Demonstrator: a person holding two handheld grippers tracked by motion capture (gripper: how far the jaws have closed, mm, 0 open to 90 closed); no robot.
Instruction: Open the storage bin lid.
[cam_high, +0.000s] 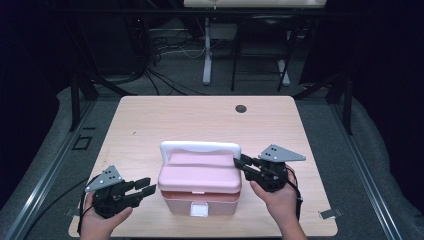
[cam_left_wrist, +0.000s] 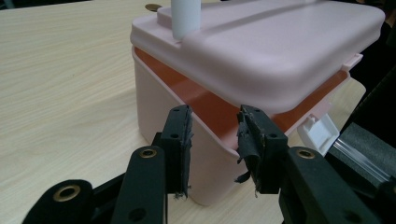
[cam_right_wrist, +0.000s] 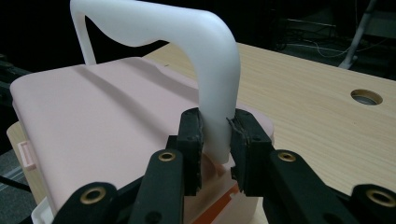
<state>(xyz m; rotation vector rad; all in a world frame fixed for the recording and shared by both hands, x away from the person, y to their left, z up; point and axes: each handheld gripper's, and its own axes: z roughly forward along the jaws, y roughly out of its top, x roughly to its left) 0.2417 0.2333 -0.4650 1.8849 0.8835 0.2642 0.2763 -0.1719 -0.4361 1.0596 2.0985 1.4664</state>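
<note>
Two tongs at a pink lunch box (cam_high: 199, 186) with its lid (cam_high: 200, 172) ajar.

The box sat near the front middle of the surface (cam_high: 150, 120). The right tongs (cam_high: 240, 164) pinched the right leg of the white handle (cam_right_wrist: 212, 93) just above the lid, jaws pressed against it. The left tongs (cam_left_wrist: 212, 140) stood spread and empty just beside the box's left corner, where the lid gaped above the rim and the white latch (cam_high: 199, 209) hung undone. Judged from this: a pull on the handle could tip or drag the unbraced box, or swing the unlatched lid open, and the smooth plastic could slip from the worn pads (cam_left_wrist: 247, 140).
</note>
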